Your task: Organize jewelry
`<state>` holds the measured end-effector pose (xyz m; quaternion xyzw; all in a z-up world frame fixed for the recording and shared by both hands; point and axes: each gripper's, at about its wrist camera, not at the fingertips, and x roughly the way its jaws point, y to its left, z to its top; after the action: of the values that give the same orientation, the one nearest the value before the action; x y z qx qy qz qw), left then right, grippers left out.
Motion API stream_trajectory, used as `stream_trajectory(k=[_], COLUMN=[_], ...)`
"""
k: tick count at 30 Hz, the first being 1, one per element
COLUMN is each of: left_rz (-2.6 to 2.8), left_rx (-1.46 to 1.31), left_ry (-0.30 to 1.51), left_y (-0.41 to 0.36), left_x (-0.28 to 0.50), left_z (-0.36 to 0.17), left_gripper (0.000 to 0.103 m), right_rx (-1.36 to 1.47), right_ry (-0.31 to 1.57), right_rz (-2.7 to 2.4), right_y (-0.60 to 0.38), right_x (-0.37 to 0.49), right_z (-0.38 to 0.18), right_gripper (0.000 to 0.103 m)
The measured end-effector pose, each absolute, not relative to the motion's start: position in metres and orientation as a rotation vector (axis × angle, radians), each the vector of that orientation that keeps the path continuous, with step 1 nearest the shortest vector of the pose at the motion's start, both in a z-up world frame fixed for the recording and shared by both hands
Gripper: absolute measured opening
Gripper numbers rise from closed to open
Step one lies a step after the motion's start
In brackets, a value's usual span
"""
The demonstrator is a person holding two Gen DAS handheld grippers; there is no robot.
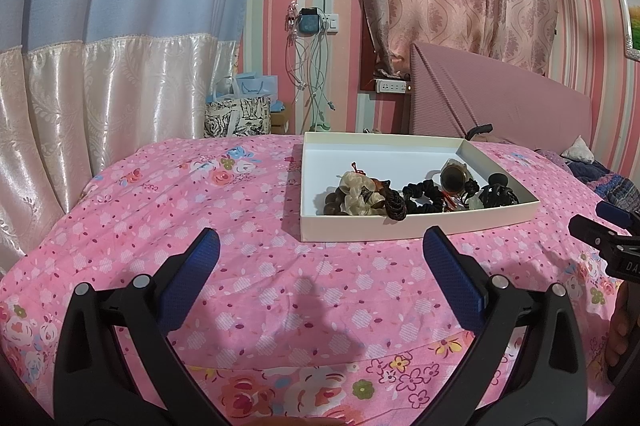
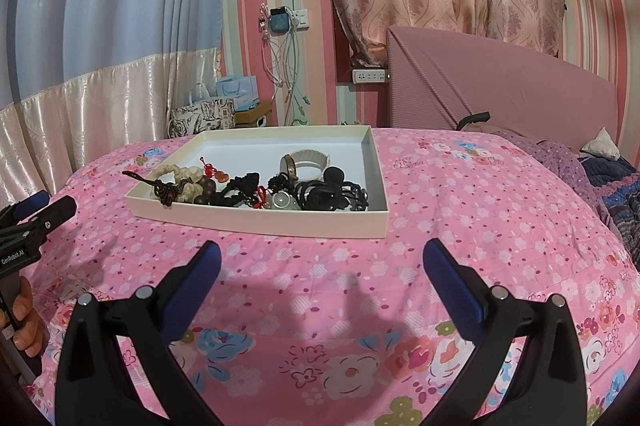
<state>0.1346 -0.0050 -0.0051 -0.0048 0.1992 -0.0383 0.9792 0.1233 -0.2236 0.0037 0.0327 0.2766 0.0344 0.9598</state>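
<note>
White tray (image 2: 280,222), jewelry pile (image 2: 256,187), floral bedspread (image 2: 460,209)

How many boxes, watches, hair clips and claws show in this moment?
White box: 1
Watch: 1
Black hair clip: 1
Claws: 2, the left claw and the right claw, both open
Total: 5
</note>
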Motion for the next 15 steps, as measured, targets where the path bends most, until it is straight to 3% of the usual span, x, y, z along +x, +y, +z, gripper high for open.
stream_trajectory(k=[15], left_rz=[-0.077], left_rx=[-0.011], left_ry=[0.402], left_y=[-0.0056], left_x=[0.1348], left_z=[-0.0054], left_gripper=[0.1], right_rx=[0.066], right_ry=[0.561], right_rz=[0.07], right_y=[-0.2235], right_x=[0.1232], right_z=[0.0039], right_gripper=[0.101])
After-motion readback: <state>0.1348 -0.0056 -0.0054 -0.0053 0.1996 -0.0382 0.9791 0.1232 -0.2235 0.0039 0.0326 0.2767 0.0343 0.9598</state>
